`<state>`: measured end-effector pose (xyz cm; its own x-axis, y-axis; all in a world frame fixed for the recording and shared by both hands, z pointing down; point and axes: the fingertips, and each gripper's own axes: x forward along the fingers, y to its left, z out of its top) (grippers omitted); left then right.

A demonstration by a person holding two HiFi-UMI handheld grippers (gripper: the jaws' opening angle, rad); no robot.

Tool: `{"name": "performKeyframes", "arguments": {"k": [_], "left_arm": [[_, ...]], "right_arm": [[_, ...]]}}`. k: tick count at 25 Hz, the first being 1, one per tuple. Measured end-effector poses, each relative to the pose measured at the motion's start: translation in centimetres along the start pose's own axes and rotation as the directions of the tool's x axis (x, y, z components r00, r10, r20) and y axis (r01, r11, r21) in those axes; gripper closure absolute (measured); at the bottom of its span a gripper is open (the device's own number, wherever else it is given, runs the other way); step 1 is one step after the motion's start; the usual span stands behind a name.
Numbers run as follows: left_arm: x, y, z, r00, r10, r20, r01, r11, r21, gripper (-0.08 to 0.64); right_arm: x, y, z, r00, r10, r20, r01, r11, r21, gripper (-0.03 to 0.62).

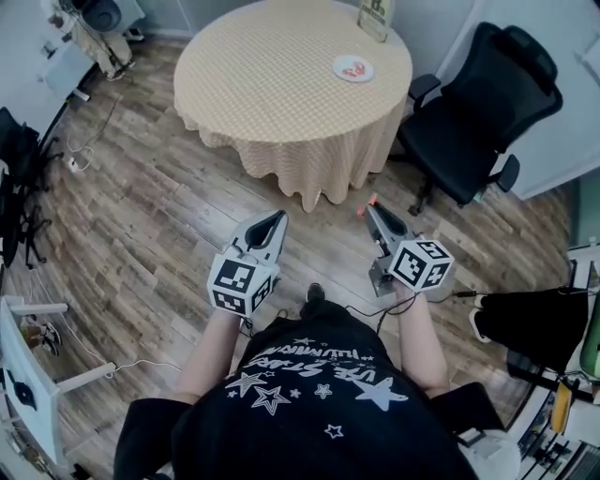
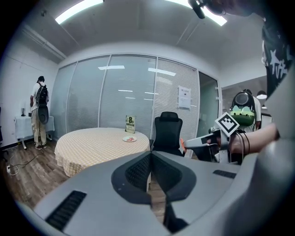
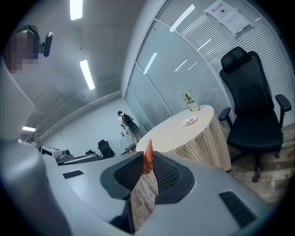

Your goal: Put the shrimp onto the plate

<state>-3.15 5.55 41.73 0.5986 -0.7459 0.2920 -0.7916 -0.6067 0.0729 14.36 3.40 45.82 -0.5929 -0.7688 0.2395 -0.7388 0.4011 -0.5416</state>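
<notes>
Far ahead, a white plate [image 1: 352,67] with some red shrimp on it lies on the round table [image 1: 272,84], which has a checked cloth. My right gripper [image 1: 371,208] is held low over the floor, well short of the table, shut on an orange shrimp [image 1: 367,203]. In the right gripper view the shrimp [image 3: 148,156] stands upright between the jaws, and the plate [image 3: 189,121] is small in the distance. My left gripper [image 1: 278,217] is beside it, shut with nothing in it. In the left gripper view the plate [image 2: 129,138] is also far off.
A black office chair [image 1: 478,112] stands right of the table. A small upright sign [image 1: 375,17] is behind the plate. Cables [image 1: 84,141] trail over the wooden floor at left. A person [image 2: 39,113] stands by the far wall.
</notes>
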Motion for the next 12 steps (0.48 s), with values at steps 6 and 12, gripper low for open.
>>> {"name": "performKeyframes", "arguments": {"k": [6, 12], "left_arm": [[3.5, 0.4, 1.4, 1.000, 0.010, 0.010, -0.010, 1.000, 0.012, 0.552], [4.4, 1.1, 1.9, 0.999, 0.026, 0.021, -0.026, 1.000, -0.007, 0.552]], "right_arm": [[1.9, -2.8, 2.5, 1.000, 0.014, 0.003, -0.014, 1.000, -0.002, 0.520], [2.7, -3.5, 3.5, 1.000, 0.025, 0.004, -0.025, 1.000, 0.001, 0.520]]}}
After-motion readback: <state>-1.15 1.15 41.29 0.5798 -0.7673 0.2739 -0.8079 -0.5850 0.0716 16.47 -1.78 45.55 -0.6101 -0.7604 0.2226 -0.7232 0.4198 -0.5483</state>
